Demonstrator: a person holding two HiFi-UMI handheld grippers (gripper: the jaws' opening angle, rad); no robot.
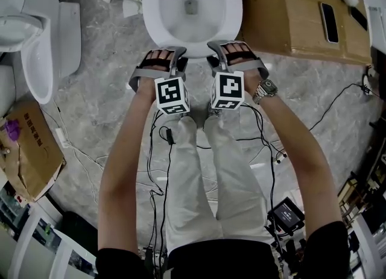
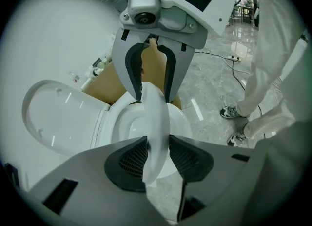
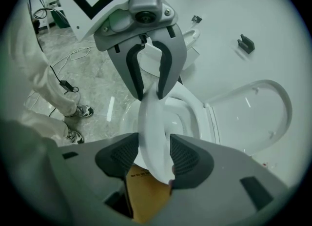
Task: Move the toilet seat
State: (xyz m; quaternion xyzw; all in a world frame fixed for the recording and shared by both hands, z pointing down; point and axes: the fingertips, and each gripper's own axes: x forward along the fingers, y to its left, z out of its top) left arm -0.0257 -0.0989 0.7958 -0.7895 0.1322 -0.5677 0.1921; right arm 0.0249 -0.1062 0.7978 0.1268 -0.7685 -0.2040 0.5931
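Observation:
The white toilet seat (image 1: 232,14) lies over the bowl (image 1: 192,6) at the top of the head view. Both grippers hold its front edge side by side. My left gripper (image 1: 177,52) is shut on the seat (image 2: 157,113), whose edge fills the gap between the black pads (image 2: 131,159). My right gripper (image 1: 216,47) is likewise shut on the seat (image 3: 151,117). In both gripper views the seat's front stands lifted off the bowl rim. The lid (image 2: 53,117) stands open behind it, and it also shows at the lid (image 3: 253,113) in the right gripper view.
A second toilet (image 1: 36,49) stands at the left. A cardboard box (image 1: 30,151) lies on the floor lower left. A brown surface (image 1: 289,12) with a phone (image 1: 329,21) is right of the bowl. Cables (image 1: 157,169) and a black device (image 1: 286,214) lie around the person's legs.

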